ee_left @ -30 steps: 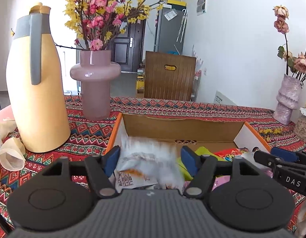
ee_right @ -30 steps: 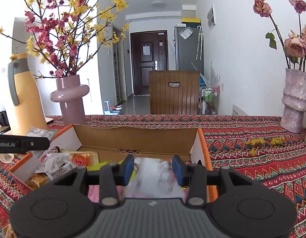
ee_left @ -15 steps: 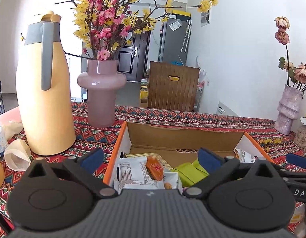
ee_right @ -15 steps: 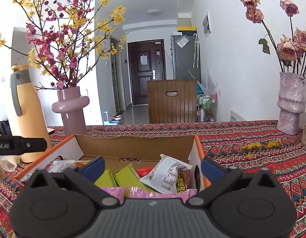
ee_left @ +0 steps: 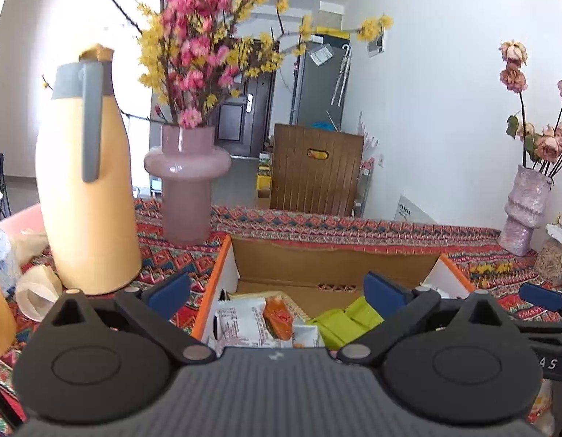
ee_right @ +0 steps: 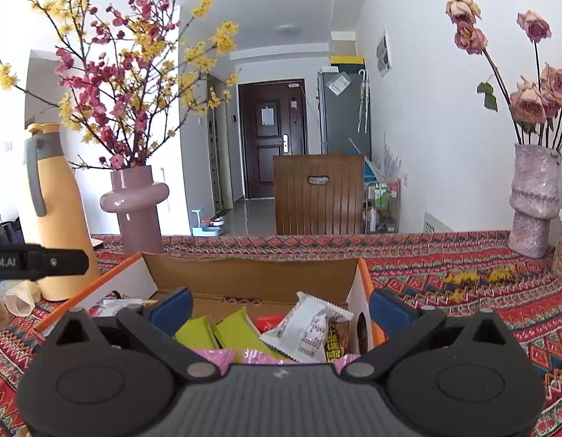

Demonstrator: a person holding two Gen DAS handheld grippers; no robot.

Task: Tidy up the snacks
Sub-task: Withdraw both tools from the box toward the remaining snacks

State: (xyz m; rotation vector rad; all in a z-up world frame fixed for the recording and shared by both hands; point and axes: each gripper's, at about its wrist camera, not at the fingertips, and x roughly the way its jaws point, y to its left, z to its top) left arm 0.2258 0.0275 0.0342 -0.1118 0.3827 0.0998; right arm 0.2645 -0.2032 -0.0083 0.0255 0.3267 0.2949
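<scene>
An open cardboard box [ee_left: 339, 266] [ee_right: 252, 273] with orange-edged flaps sits on the patterned tablecloth and holds several snack packets. In the left wrist view a white packet with an orange picture [ee_left: 252, 322] and green packets [ee_left: 344, 322] lie inside. My left gripper [ee_left: 277, 287] hangs over the box's left part, open and empty. In the right wrist view a white packet [ee_right: 310, 327] leans by the box's right wall, with green packets [ee_right: 222, 331] and pink packets [ee_right: 255, 355] beside it. My right gripper [ee_right: 281, 306] hovers above them, open and empty.
A tall yellow thermos [ee_left: 84, 189] [ee_right: 51, 218] and a pink vase of blossoms [ee_left: 188, 182] [ee_right: 137, 204] stand left of the box. A pale vase of dried roses [ee_right: 534, 200] [ee_left: 526, 207] stands far right. Crumpled paper [ee_left: 37, 291] lies at the left edge.
Both grippers opened wide and let go of their packets, which now lie in the box. The left gripper has risen a little.
</scene>
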